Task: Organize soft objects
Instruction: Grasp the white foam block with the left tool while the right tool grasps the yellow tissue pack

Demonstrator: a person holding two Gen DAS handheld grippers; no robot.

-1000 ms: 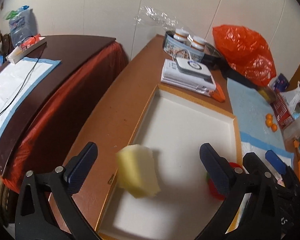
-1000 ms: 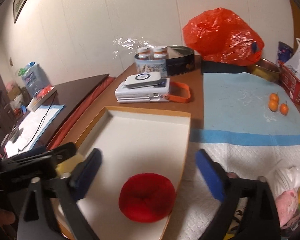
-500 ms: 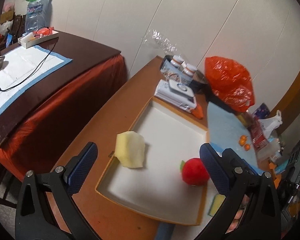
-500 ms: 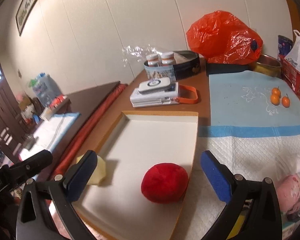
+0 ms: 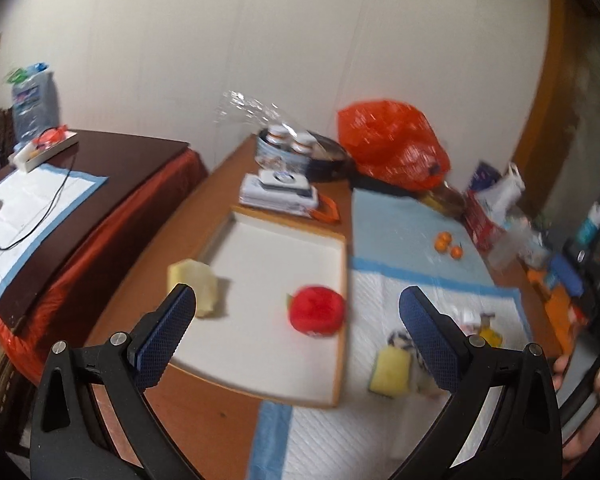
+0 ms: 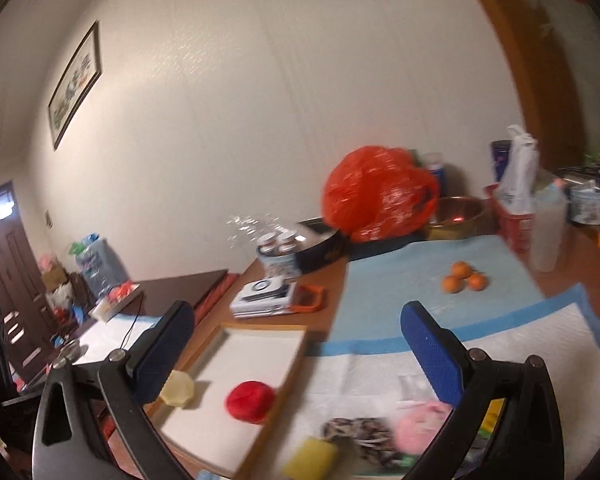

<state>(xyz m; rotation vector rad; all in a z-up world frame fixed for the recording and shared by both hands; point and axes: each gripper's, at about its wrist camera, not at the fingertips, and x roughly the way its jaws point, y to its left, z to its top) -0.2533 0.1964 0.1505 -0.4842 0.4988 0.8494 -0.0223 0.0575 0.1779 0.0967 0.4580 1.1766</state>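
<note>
Both frames are motion-blurred. The left tongs (image 5: 298, 320) are spread wide with nothing between the blue pads, and the right tongs (image 6: 298, 344) are equally wide and empty. On the worktop (image 5: 204, 404) lies a shallow white tray (image 5: 260, 364) with a wooden rim, its long axis running from the near edge toward the wall. Inside it, a pale yellow sponge (image 5: 194, 292) sits against the tray's left rim, roughly blocky with its long axis along that rim, and a red round cushion (image 5: 318, 314) rests by the right rim. Just outside the tray, on a white quilted pad (image 5: 380, 300) near the worktop's front edge, lies a bright yellow sponge (image 5: 390, 370); in the right wrist view a patterned soft item (image 6: 360, 432) and a pink soft item (image 6: 418, 426) lie beside it. Farther back, three small oranges (image 6: 462, 276) rest on a blue mat (image 6: 400, 288), and an orange plastic bag (image 6: 376, 196) stands at the wall edge. A cream paneled wall carries a framed picture (image 6: 74, 86).
</note>
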